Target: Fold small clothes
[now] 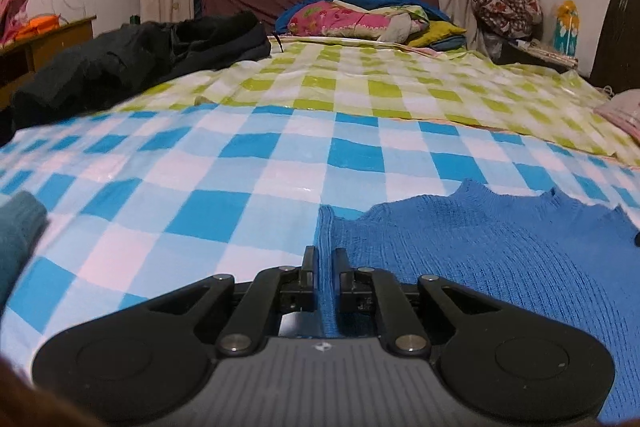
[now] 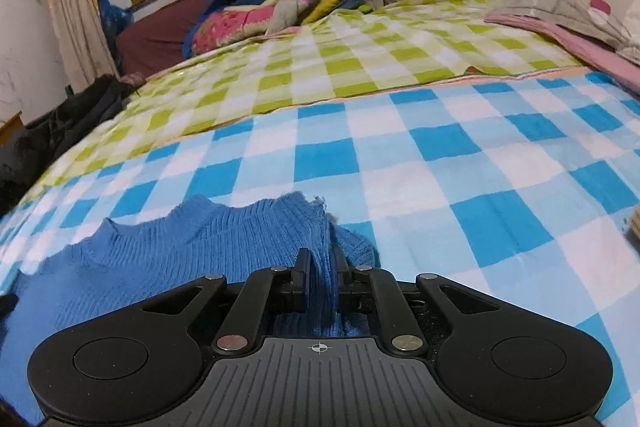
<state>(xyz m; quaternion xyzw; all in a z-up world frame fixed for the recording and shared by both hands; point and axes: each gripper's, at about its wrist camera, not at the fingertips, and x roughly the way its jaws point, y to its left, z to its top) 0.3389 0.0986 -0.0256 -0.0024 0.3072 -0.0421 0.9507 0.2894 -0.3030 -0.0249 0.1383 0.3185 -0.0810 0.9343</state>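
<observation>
A blue knit sweater (image 1: 480, 251) lies on the blue-and-white checked sheet (image 1: 208, 187); its neck hole faces away from me. My left gripper (image 1: 325, 254) is shut on the sweater's left edge, with a strip of knit pinched between the fingers. In the right wrist view the sweater (image 2: 168, 251) lies to the left, and my right gripper (image 2: 321, 255) is shut on its right edge, with bunched knit between the fingers. Both grippers are low over the bed.
A teal garment (image 1: 18, 239) lies at the left edge. Black clothes (image 1: 132, 63) are heaped at the far left. A green checked sheet (image 1: 360, 83) covers the far bed, with pillows and bedding (image 1: 360, 19) at the head. Pink-dotted bedding (image 2: 580, 3) lies at the right.
</observation>
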